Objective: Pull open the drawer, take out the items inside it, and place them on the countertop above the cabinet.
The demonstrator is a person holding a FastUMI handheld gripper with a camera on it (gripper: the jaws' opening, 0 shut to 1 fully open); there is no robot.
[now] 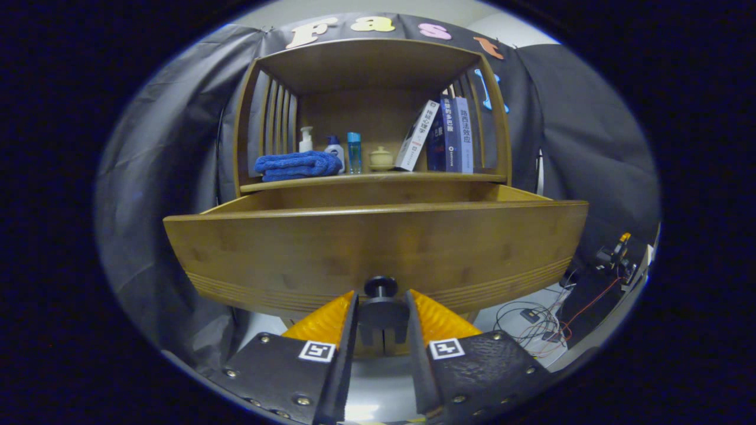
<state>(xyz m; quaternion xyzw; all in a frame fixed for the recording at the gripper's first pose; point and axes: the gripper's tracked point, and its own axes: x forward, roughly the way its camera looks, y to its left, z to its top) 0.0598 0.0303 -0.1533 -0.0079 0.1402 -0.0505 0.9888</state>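
Jaws closed on the drawer knob [383, 311], one finger pressed to each side of its dark round head; gripper [381, 298] held low and square to the drawer front.

Bamboo cabinet [366, 65]: warm brown, smooth, slatted side walls, open alcove above. Countertop [378, 177] at the alcove's floor, above and beyond the fingers.

Drawer [378, 248]: standing well out of the cabinet toward the gripper, long axis running left to right across the fingers. Front panel flat and matt, with fine horizontal grooves along its lower edge. Interior hidden behind the front panel from this low angle; contents cannot be told.

Key relation, as judged: items to be lifted lie above and beyond the jaws, behind the front panel, so release of the knob and a rise over the panel's top edge called for next.

On the countertop, left to right: folded blue towel [295, 165], soft terry pile; white pump bottle [305, 140] behind it; small white bottle with blue cap [335, 147]; slim clear blue bottle [354, 152]; squat pale lidded jar [381, 158]; leaning books [449, 136]. Free space on it looks tight, mostly along the front edge.

Loose cables [531, 321] on the floor to the right, well apart from the drawer.
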